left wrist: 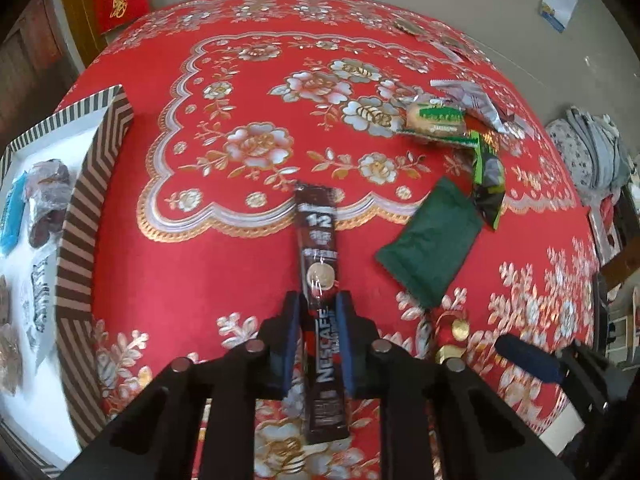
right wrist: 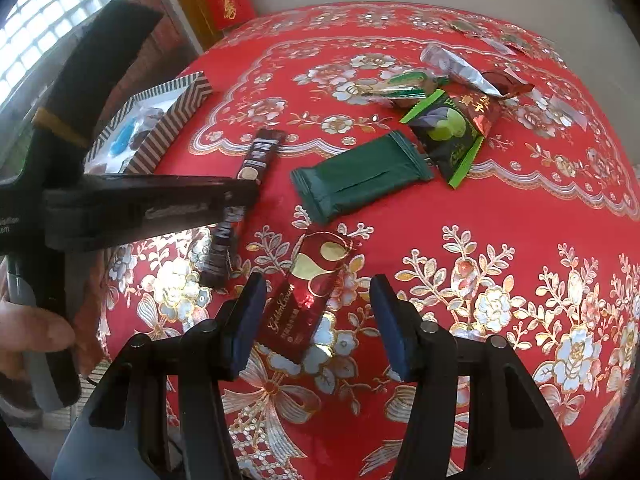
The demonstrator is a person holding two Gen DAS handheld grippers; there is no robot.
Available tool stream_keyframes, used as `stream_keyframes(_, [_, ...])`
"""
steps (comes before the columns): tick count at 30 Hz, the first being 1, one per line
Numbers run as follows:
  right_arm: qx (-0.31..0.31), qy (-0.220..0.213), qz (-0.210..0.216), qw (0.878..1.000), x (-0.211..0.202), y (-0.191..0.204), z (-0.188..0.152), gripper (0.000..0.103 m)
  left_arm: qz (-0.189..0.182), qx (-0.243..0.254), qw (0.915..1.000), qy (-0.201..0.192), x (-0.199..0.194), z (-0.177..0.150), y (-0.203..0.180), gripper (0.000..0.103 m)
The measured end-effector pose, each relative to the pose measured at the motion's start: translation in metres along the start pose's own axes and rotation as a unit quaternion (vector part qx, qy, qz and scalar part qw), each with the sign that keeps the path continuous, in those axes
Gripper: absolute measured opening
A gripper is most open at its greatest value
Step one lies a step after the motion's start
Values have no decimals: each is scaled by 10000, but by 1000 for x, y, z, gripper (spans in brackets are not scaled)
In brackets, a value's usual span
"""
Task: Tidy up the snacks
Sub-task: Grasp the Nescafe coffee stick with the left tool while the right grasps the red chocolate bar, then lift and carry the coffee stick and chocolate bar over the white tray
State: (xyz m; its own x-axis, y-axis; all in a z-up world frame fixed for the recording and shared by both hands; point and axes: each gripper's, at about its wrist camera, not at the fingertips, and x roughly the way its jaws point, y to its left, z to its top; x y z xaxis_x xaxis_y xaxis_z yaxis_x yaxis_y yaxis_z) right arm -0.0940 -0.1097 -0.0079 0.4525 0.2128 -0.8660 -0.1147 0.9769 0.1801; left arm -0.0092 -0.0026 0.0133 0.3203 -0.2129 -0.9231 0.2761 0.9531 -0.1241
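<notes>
A dark brown Nescafe coffee stick [left wrist: 320,264] lies lengthwise on the red flowered tablecloth, and my left gripper [left wrist: 319,300] is shut on its middle, both blue pads against its edges. The same stick [right wrist: 260,152] shows in the right wrist view, partly hidden behind the left gripper's black frame [right wrist: 140,204]. My right gripper [right wrist: 318,282] stands open around a red and gold Golden Crown packet [right wrist: 308,296] on the cloth, with a gap between the pads and the packet. A striped box [left wrist: 80,216] at the left holds several wrapped snacks.
A dark green packet [left wrist: 430,246] lies right of the stick. Beyond it are a black and green packet [right wrist: 448,136] with a lime picture, a biscuit pack [left wrist: 436,118] and silver wrappers [right wrist: 460,66]. A person's hand [right wrist: 28,332] holds the left gripper.
</notes>
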Motion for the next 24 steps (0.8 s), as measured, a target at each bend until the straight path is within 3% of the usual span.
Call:
stream_keyframes(7, [-9, 206, -186, 9996, 21, 15, 5, 54, 3, -37, 9999, -126, -9, -7, 20, 18])
stream_keyframes(12, [44, 230, -542, 9983, 26, 21, 7, 54, -145, -61, 9998, -121, -9, -8, 26, 18])
stream_keyframes(15, [-136, 222, -865, 9959, 28, 26, 4, 43, -174, -22, 9997, -139, -9, -9, 26, 18])
stream_keyframes(17, [-302, 183, -1044, 9939, 28, 29, 2, 26, -209, -23, 9997, -142, -9, -10, 28, 18])
stream_keyframes(24, [-509, 81, -963, 9940, 15, 23, -2, 24, -271, -113, 9994, -180, -16, -14, 38, 16])
